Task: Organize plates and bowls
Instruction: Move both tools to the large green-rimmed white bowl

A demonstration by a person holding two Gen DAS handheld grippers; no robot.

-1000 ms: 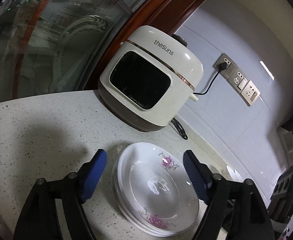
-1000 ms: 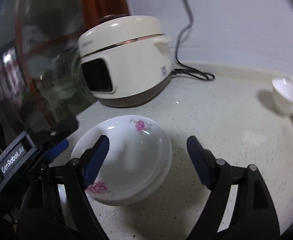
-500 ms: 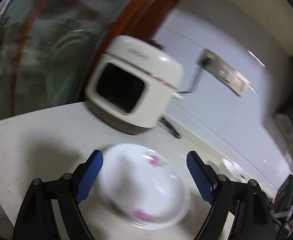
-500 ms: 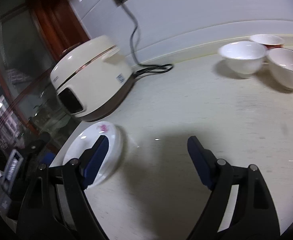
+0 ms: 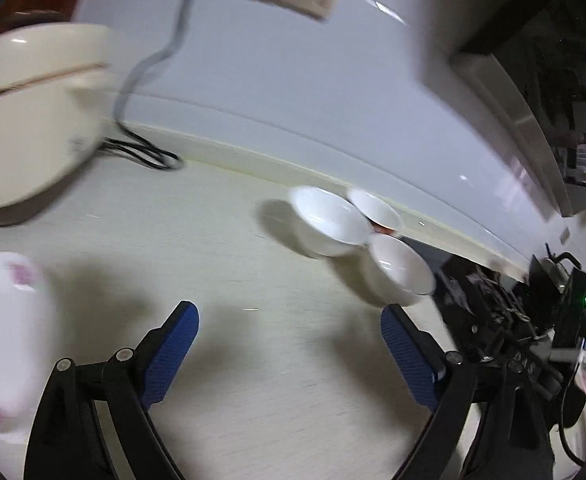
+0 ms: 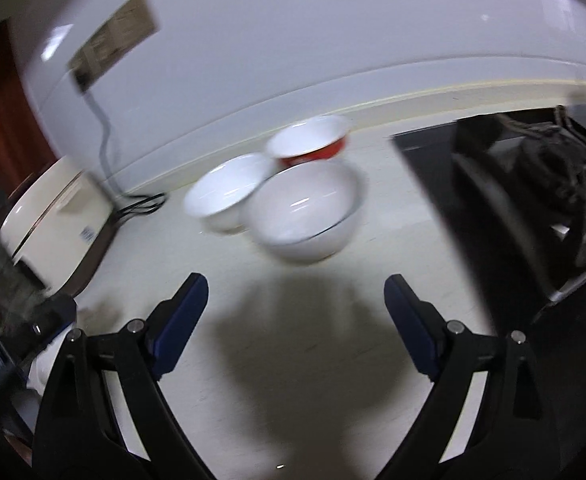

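Observation:
Three bowls stand clustered on the pale counter near the back wall. In the right wrist view they are a large white bowl (image 6: 307, 214), a smaller white bowl (image 6: 225, 192) and a red-sided bowl (image 6: 313, 140). The left wrist view shows them too (image 5: 329, 220). My right gripper (image 6: 295, 320) is open and empty, a short way in front of the large bowl. My left gripper (image 5: 289, 344) is open and empty. The stack of white floral plates (image 5: 9, 336) lies at its far left.
A cream rice cooker (image 5: 33, 112) stands at the back left with its black cord (image 5: 145, 152) on the counter. A black stove top (image 6: 533, 208) lies to the right. The other gripper (image 5: 533, 320) shows at the right of the left wrist view.
Both grippers have swung right, away from the plate stack and rice cooker, toward the three bowls. The views are motion-blurred. Both stay open and empty.

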